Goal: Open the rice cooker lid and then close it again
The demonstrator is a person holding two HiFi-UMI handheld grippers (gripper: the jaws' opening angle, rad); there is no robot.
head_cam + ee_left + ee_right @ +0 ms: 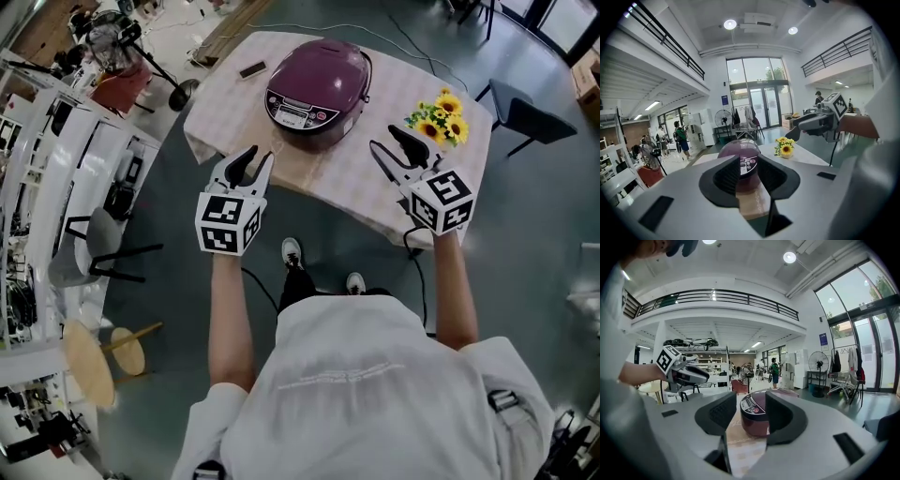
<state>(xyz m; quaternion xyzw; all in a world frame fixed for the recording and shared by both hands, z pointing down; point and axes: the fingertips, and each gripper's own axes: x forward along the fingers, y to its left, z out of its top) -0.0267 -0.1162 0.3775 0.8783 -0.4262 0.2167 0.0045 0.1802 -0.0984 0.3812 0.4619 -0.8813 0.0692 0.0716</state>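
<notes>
Rice cooker (pixel 316 89): stands on the table (pixel 375 178), purple, with its control panel (pixel 298 114) facing the person.
Lid (pixel 323 66): down and apparently latched; opening has not begun.
Left gripper (pixel 261 156): in front of the cooker and to its left, clear of it, over the table's near edge; jaws apart, nothing between them.
Right gripper (pixel 382 139): in front of the cooker and to its right, clear of it; jaws spread, empty.
Sunflowers (pixel 441 114): right of the cooker, near the right gripper.
Dark flat object (pixel 251 69): behind the cooker to its left; what it is cannot be made out.
Risk, sliding: a push on the release from the front could shift the cooker on the tablecloth, since nothing steadies it.
Risk, lid: a sprung lid may fly up and tip the body backward.
Risk, flowers: a wide swing of the right gripper could knock them.
Head view only: shows the gap between each gripper and the cooker, and the object behind.
Gripper views only: show the panel from table height, framed between each pair of jaws, and people and a standing fan in the hall far beyond the cooker.
</notes>
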